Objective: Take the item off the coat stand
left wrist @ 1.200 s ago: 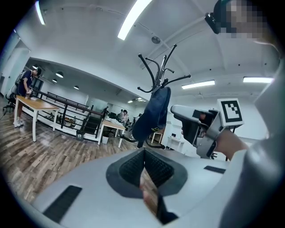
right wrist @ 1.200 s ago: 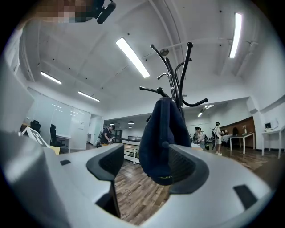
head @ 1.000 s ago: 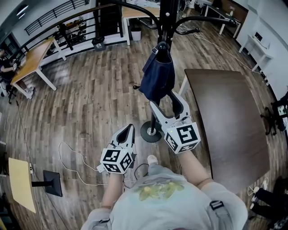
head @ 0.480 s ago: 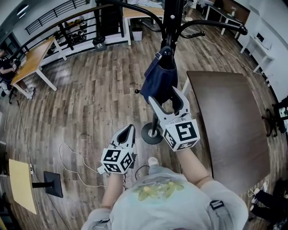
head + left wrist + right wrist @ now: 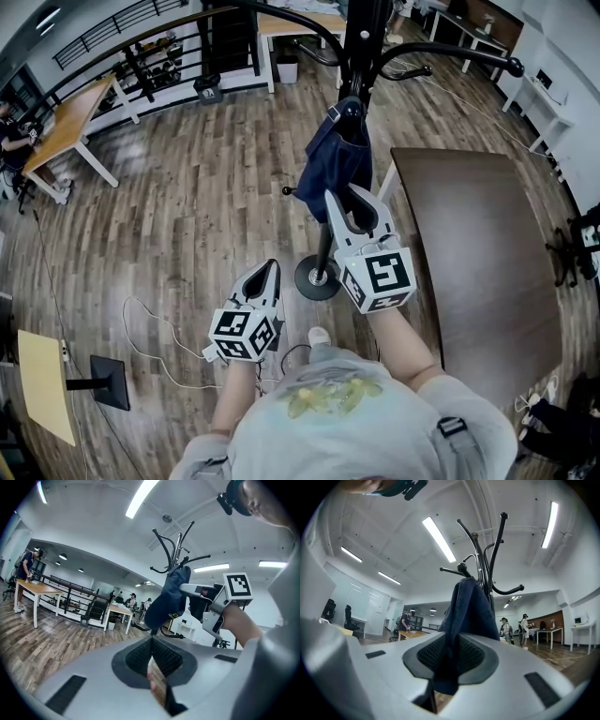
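Note:
A navy blue bag (image 5: 333, 161) hangs from a hook of the black coat stand (image 5: 362, 37), whose round base (image 5: 319, 278) rests on the wood floor. My right gripper (image 5: 346, 196) is raised to the bag's lower end. Its jaws are closing, and in the right gripper view the bag's fabric (image 5: 469, 605) is pinched between the pads (image 5: 436, 656). My left gripper (image 5: 272, 268) hangs lower and to the left, away from the stand, shut with nothing in it. In the left gripper view the bag (image 5: 168, 603) and the right gripper (image 5: 206, 603) show ahead.
A dark brown table (image 5: 473, 262) stands right of the stand. A white cable (image 5: 150, 328) and a black-based floor stand (image 5: 108, 380) lie at the lower left. A wooden desk (image 5: 66, 122) and a railing (image 5: 141, 56) are far left. People stand in the background.
My right gripper has moved up to the bag's lower end, and its wide-open jaws have closed in on the fabric. The left gripper has stayed put.

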### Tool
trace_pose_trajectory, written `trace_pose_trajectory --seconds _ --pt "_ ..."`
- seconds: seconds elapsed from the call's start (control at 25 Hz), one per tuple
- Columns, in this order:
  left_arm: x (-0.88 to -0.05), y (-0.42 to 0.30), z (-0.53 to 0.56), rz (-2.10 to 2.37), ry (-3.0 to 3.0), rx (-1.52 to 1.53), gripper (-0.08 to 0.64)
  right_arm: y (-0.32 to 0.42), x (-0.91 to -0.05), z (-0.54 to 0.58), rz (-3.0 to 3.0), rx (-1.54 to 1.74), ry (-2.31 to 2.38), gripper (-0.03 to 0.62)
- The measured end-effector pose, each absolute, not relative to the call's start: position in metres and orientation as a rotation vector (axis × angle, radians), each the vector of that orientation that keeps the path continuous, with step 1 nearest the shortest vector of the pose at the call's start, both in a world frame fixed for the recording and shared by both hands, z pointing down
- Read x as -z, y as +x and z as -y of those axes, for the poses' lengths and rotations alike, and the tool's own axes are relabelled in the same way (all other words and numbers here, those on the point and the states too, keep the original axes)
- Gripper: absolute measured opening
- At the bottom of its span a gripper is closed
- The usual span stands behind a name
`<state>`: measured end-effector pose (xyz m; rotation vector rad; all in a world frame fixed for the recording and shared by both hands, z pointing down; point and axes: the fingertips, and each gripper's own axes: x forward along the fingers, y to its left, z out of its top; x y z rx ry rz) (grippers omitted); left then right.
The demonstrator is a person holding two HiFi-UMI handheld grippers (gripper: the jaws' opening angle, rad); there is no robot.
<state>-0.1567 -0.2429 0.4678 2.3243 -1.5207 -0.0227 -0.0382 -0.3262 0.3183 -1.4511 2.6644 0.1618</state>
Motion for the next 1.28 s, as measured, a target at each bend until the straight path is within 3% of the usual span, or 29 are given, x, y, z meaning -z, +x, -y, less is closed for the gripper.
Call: trace_pose_trajectory --seconds 1.28 --pt "-0.473 -0.153 0.231 1.5 2.325 0.02 0.015 -0.044 -0.265 0.285 -2.639 -0.595 -1.318 0.051"
